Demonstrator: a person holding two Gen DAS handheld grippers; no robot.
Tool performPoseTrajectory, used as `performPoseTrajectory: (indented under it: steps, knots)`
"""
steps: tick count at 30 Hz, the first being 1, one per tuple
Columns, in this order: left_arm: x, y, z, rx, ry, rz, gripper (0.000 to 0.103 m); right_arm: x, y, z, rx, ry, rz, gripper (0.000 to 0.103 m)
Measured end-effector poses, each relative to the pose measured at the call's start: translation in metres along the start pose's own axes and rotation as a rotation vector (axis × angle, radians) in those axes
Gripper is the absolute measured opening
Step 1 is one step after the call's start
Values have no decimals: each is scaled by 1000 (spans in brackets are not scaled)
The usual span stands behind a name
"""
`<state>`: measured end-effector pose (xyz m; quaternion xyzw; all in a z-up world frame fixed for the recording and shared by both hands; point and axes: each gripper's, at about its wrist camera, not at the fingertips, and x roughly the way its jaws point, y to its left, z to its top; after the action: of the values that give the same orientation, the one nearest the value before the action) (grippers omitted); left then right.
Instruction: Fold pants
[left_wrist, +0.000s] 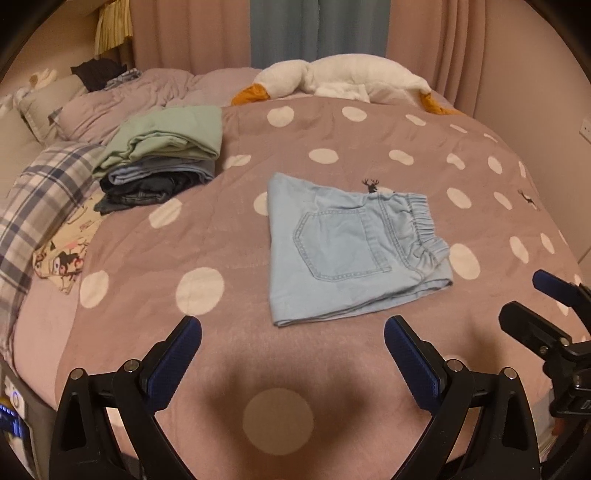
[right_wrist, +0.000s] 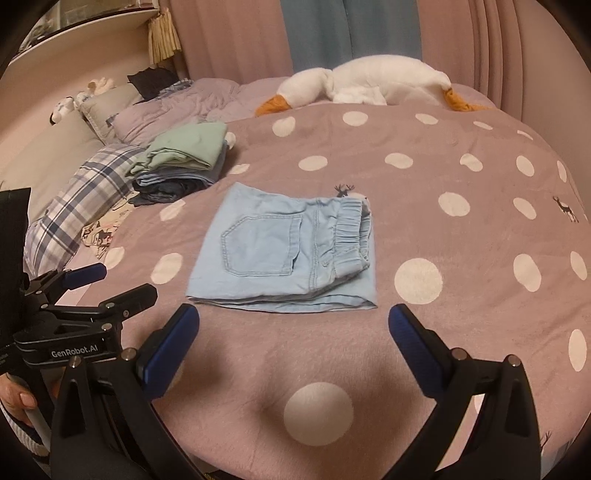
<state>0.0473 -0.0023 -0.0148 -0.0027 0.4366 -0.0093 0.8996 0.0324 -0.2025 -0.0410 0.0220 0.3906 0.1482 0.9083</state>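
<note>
Light blue pants (left_wrist: 343, 251) lie folded into a compact rectangle on the pink polka-dot blanket (left_wrist: 229, 229), back pocket up, elastic waistband to the right. They also show in the right wrist view (right_wrist: 284, 254). My left gripper (left_wrist: 293, 330) is open and empty, just short of the pants' near edge. My right gripper (right_wrist: 293, 314) is open and empty, also just in front of the near edge. The right gripper's body shows at the right of the left wrist view (left_wrist: 546, 325); the left gripper's body shows at the left of the right wrist view (right_wrist: 85, 295).
A stack of folded clothes (left_wrist: 166, 155), green on top, sits at the back left, also in the right wrist view (right_wrist: 184, 158). A plaid pillow (left_wrist: 44, 192) and patterned cloth (left_wrist: 66, 251) lie left. A white goose plush (left_wrist: 343, 77) lies along the far edge by the curtains.
</note>
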Motion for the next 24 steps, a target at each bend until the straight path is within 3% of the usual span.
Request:
performPoseTrajectory:
  steps: [24]
  knots:
    - [-8,-6,-8,11,4,-12,99,0,4,-8,5,16,10,103]
